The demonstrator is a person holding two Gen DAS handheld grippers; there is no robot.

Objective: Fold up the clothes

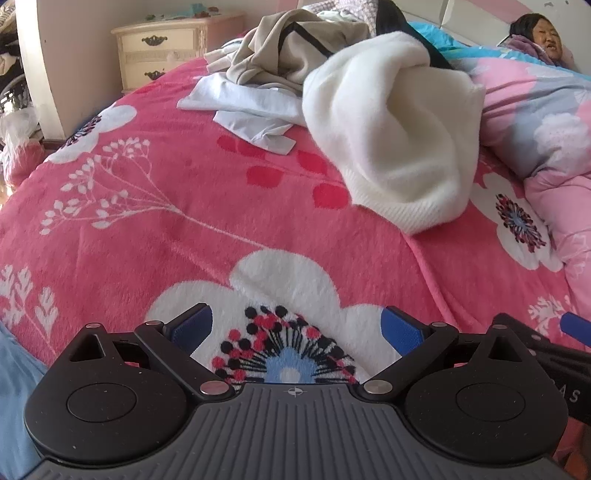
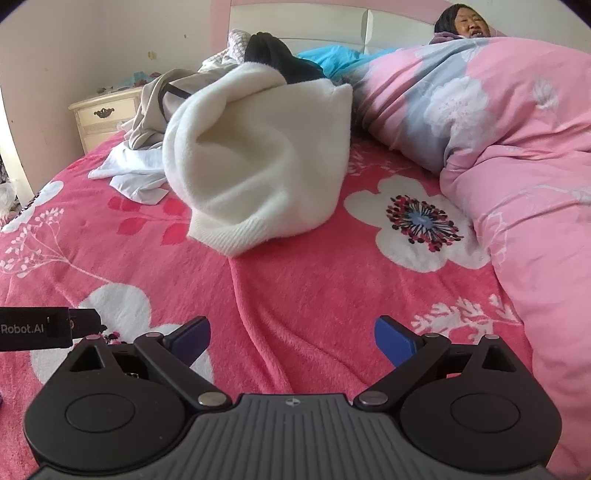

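Observation:
A crumpled cream fleece garment [image 1: 391,129] [image 2: 258,162] lies on the pink flowered blanket [image 1: 155,229] [image 2: 295,295], its ribbed hem towards me. Behind it sit a beige garment with a black strap [image 1: 291,51] [image 2: 155,107], a white shirt [image 1: 243,107] [image 2: 129,173] and a black item [image 1: 406,33] [image 2: 277,55]. My left gripper [image 1: 297,325] hovers open over a white flower print, well short of the fleece, nothing between its blue pads. My right gripper [image 2: 291,332] is open too, over bare blanket in front of the fleece. The left gripper's side [image 2: 48,326] shows at the right wrist view's left edge.
A person [image 2: 465,22] lies at the head of the bed under a pink and grey quilt [image 2: 498,129] [image 1: 546,122] along the right side. A cream nightstand [image 1: 166,48] [image 2: 103,118] stands at the far left by the wall. The bed's left edge drops off near a white post [image 1: 44,74].

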